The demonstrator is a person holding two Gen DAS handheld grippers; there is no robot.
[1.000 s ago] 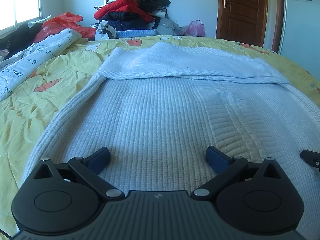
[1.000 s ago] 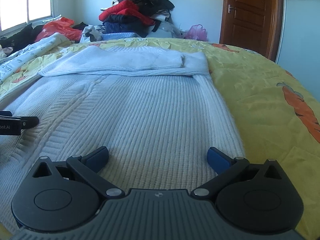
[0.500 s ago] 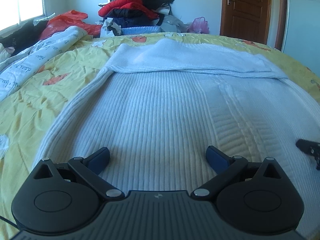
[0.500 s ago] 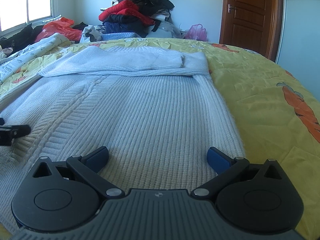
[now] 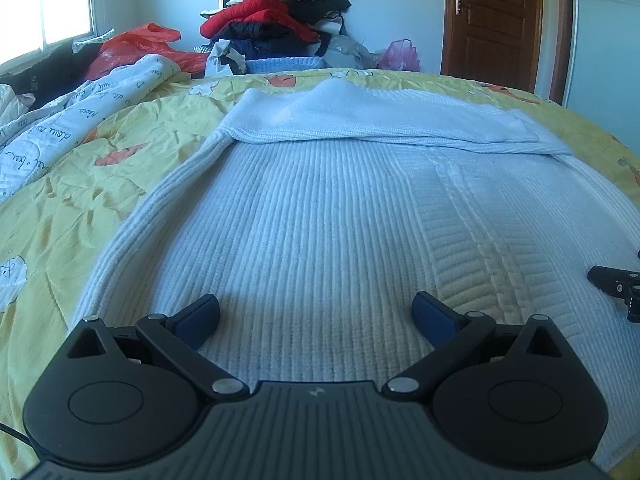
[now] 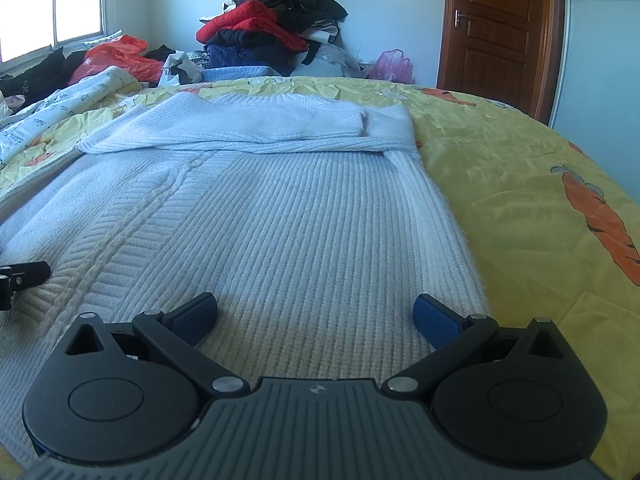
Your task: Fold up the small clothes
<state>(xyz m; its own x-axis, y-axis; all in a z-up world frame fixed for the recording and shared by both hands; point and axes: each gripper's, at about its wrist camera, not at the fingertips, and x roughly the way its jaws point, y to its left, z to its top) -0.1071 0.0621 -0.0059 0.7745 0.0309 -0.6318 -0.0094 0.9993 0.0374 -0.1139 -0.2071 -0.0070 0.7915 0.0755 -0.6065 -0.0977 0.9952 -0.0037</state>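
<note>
1. Sweater (image 5: 320,216) lies flat across the bed (image 5: 120,160), white ribbed knit, spread wide on the yellow carrot-print cover.
2. Far end of the sweater is folded over on itself, a thick band of knit (image 6: 248,128) lying across the top of the body.
3. Left tongs (image 5: 316,316) sit low over the near hem, blue pads (image 5: 200,316) spread wide apart, nothing between them, only knit below.
4. Right tongs (image 6: 316,314) likewise, pads (image 6: 436,318) wide apart, holding nothing, over the hem near the sweater's right edge (image 6: 460,240).
5. Each camera catches the other tool: a black tip of the right tongs at the right edge of the left view, and a black tip of the left tongs at the left edge of the right view, both over the knit.
6. A cable rib (image 5: 468,216) runs down the sweater's middle, between the two tongs.
7. Beyond the bed, a heap of clothes (image 5: 276,20), red and black, piled against the wall.
8. White printed quilt (image 5: 80,112) bunched at the left of the bed, a red bag (image 5: 132,44) behind it.
9. Brown door (image 6: 500,28) at the far right, shut.
</note>
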